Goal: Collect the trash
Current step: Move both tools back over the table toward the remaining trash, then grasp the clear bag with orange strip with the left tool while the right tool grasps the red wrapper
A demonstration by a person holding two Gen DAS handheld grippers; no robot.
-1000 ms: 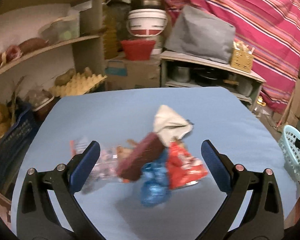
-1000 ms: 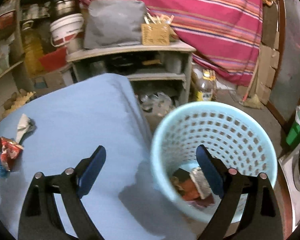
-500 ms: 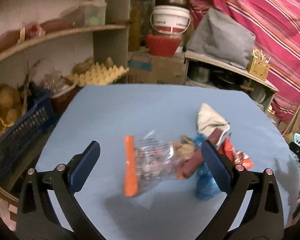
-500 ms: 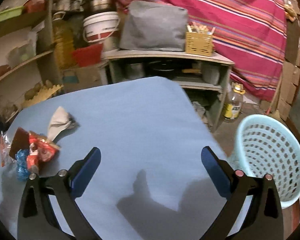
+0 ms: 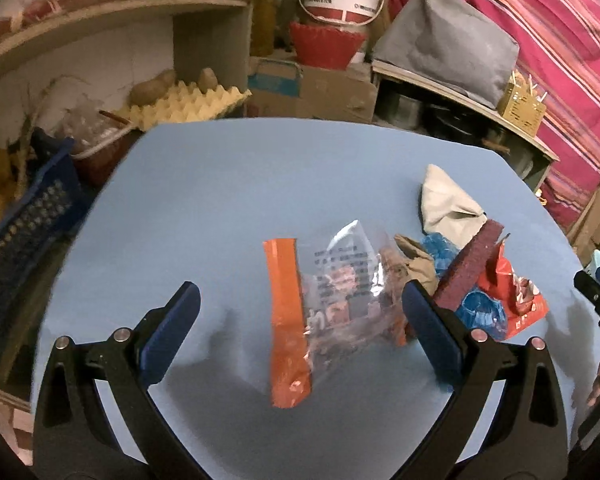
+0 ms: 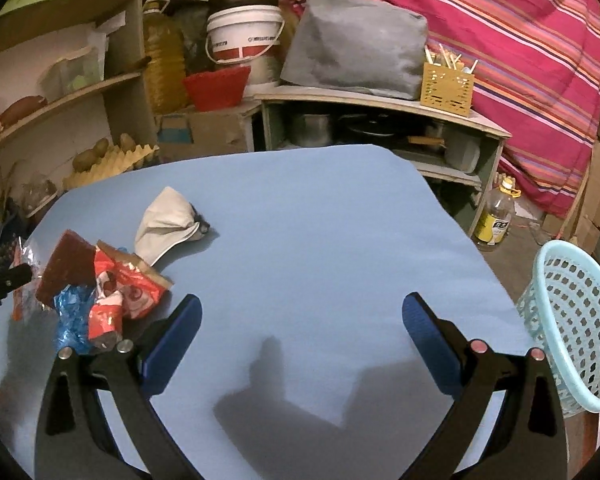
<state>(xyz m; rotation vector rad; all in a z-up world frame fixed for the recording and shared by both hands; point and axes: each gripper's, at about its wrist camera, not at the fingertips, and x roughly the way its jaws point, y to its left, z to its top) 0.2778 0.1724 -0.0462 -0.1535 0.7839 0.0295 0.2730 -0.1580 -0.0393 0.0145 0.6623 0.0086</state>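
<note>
Fingers [image 5: 432, 332] of the left gripper [image 5: 300, 320] spread wide, empty, over the clear wrapper [image 5: 340, 292] — slippery film may slide out when pinched

Open worktop to the right, litter crowding the left

From the right wrist view, the blue worktop [image 6: 320, 232] lies bare from 12 to 3 o'clock, a free lane toward the pale blue basket [image 6: 568, 320] off its edge at 3 o'clock. At 9 to 10 o'clock a heap blocks the way: white crumpled paper [image 6: 163, 220], red wrapper [image 6: 127, 284], brown block [image 6: 65, 264], blue wrapper [image 6: 69, 312]. Shelves [image 6: 380, 100] wall off 12 o'clock beyond the edge.
</note>
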